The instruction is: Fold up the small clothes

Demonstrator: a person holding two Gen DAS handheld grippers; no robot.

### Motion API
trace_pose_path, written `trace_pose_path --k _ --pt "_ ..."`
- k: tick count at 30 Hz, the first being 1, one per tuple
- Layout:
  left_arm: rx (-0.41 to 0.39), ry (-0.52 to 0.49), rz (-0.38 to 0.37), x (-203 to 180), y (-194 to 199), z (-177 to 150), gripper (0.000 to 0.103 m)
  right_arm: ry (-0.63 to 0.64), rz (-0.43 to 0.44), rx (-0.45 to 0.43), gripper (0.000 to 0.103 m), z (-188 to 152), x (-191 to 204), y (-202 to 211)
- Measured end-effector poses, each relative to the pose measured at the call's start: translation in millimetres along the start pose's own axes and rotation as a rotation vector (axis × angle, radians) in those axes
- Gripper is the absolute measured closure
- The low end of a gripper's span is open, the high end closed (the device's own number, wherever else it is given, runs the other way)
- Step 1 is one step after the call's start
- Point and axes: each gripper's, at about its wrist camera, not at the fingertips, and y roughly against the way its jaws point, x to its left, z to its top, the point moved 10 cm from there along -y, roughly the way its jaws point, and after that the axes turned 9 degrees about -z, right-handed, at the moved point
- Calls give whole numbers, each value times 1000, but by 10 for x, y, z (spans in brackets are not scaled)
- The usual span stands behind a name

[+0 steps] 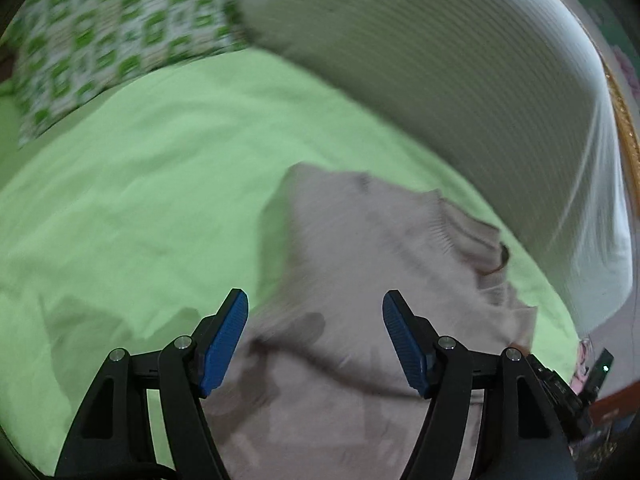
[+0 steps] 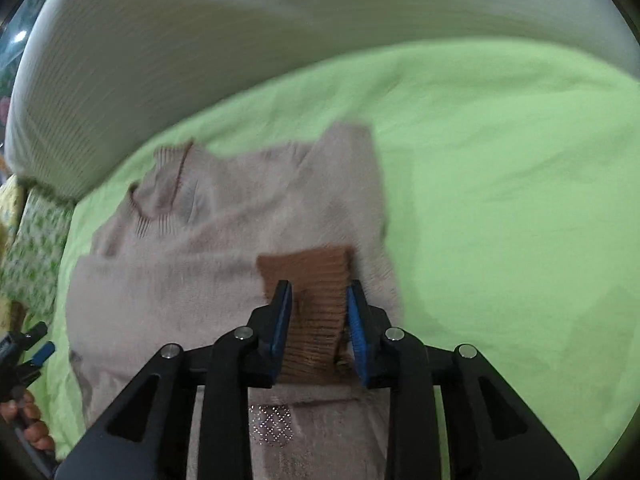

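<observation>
A small beige knit sweater (image 2: 208, 256) lies on a light green bedsheet (image 2: 500, 184), collar toward the far left. One sleeve is folded over the body, and its brown ribbed cuff (image 2: 316, 304) sits between the blue pads of my right gripper (image 2: 316, 294). The jaws stand partly closed around the cuff; the blur hides whether they pinch it. In the left wrist view the sweater (image 1: 360, 280) lies below my left gripper (image 1: 315, 300), which is wide open and empty above the cloth. The left gripper also shows at the left edge of the right wrist view (image 2: 28, 352).
A large white ribbed pillow or bolster (image 2: 200, 40) runs along the far side of the bed; it also shows in the left wrist view (image 1: 460, 60). A green-and-white patterned pillow (image 1: 100, 32) lies at the far left. Green sheet (image 1: 140, 180) spreads left of the sweater.
</observation>
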Motion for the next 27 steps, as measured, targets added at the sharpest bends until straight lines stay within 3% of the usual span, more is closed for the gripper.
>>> trace_pose_path --k 3,7,10,11,13,15,17,19,23,27 --pt "19 -49 -26 -211 -193 102 32 30 63 -62 66 93 229 179" --pt "69 -70 -88 -338 -479 35 31 104 207 4 66 74 695 15" --pt "124 -61 -69 -220 -694 -155 31 100 184 89 66 -51 700 -269" --pt "137 -57 -66 -166 -737 -203 31 83 119 136 67 -127 563 -412" --pt "151 -59 -57 -30 -783 -296 32 49 85 153 75 -208 343 -511" --pt "146 -69 -67 25 -783 -318 37 26 75 148 98 -252 178 -496" --pt "151 -80 -67 11 -779 -316 37 11 99 149 100 -262 127 -439" --pt "154 -99 -47 -38 -720 -308 37 4 94 146 96 -246 97 -334" --pt "143 -118 -15 -70 -488 -359 25 12 101 103 88 -268 96 -43" --pt "153 -127 -18 -30 -181 -558 25 10 100 75 62 -416 63 286"
